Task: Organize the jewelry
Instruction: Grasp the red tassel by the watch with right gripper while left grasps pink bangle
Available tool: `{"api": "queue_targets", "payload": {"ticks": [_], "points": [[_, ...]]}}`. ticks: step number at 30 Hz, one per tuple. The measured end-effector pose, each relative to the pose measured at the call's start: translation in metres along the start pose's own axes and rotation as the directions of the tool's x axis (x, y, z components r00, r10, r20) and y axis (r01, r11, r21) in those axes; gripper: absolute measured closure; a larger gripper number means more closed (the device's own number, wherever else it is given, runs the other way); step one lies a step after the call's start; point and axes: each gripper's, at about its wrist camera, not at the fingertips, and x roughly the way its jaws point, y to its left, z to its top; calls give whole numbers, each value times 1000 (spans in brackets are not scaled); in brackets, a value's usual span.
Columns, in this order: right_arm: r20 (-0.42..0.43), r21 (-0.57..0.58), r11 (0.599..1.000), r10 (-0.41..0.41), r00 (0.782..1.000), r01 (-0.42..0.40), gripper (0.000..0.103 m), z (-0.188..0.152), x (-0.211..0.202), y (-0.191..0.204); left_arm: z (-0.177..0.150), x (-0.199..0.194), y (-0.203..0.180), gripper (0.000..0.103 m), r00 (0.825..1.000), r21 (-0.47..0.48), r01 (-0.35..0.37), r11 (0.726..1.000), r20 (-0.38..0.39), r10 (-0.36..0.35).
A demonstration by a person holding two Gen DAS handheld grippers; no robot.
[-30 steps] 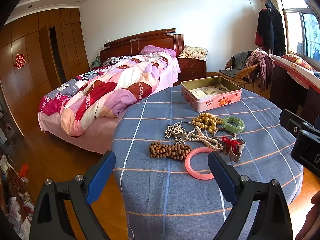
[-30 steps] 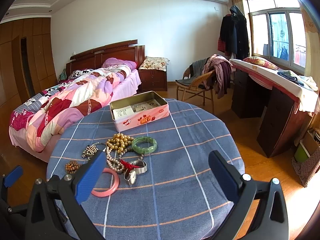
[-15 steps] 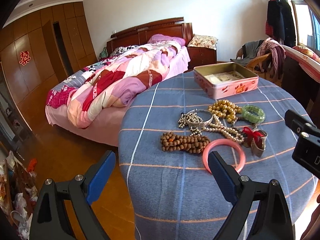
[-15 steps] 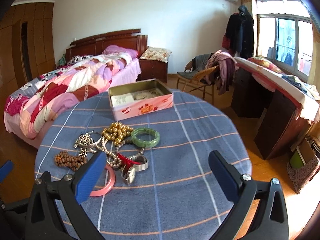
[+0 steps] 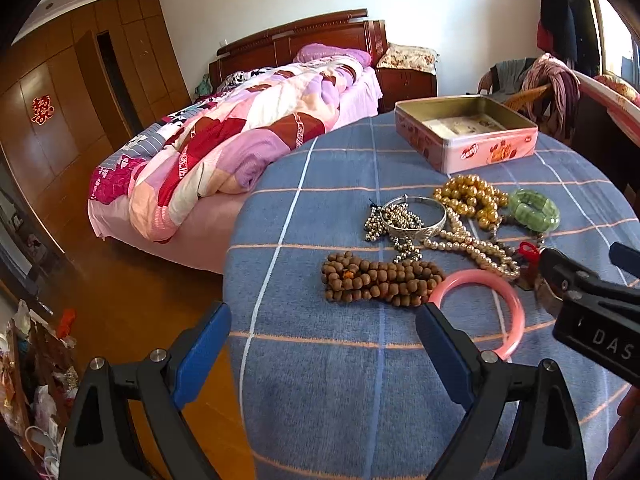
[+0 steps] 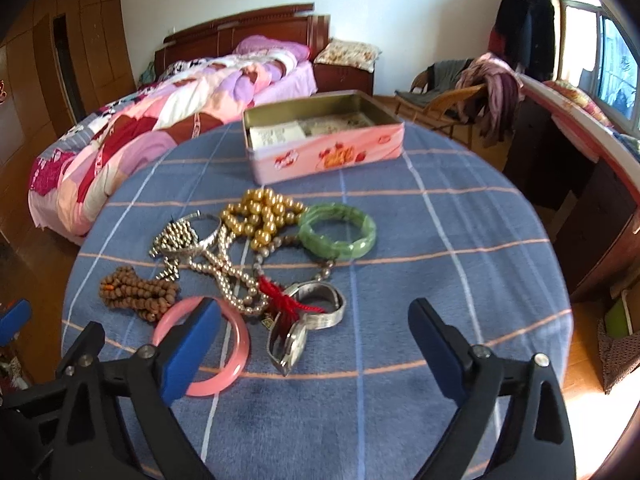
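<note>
Jewelry heaped in front of an open pink tin (image 6: 324, 156) on the tabletop.

Nearest the tin lie gold beads (image 6: 260, 216) and, beside them, a flat green bangle (image 6: 338, 232). Farther from the tin: a silver bangle (image 6: 200, 236) over metallic beads, a pearl strand (image 6: 228, 276), brown wooden beads (image 6: 136, 292), a pink bangle (image 6: 224, 344) lying flat, and a wristwatch (image 6: 312, 316) touching a red tassel (image 6: 280, 300).

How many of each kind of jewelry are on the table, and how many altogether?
Bangles: 3: pink bangle, green bangle, silver bangle
Bead strands: 4: brown beads, gold beads, pearl strand, silver beads
Watches: 1: watch
Total: 8
</note>
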Motion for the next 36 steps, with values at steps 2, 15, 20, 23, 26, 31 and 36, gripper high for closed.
{"api": "queue_targets", "payload": {"ticks": [2,15,20,23,26,31,36], "points": [[-27,-8,1000,8,1000,-9,14,-2,10,-1,1,5,-1,10,1000,7,0,1000,-7,0],[-68,-6,998,70,995,-70,66,0,29,-28,4,25,-12,10,976,35,213,976,-53,-211],[-68,0,998,67,995,-68,66,4,31,-40,3,33,-32,24,962,78,261,962,-107,-252],[-67,-12,998,53,996,-54,66,7,30,-40,1,39,-39,34,958,82,271,959,-121,-260],[-47,-30,999,30,998,-31,67,11,28,-38,5,40,-43,64,941,82,324,942,-128,-312],[-13,-46,999,2,1000,-3,67,19,23,-38,8,40,-55,93,945,145,322,935,-113,-308],[12,-61,998,-24,1000,24,68,27,20,-37,12,40,-52,93,929,113,364,925,-121,-351]]}}
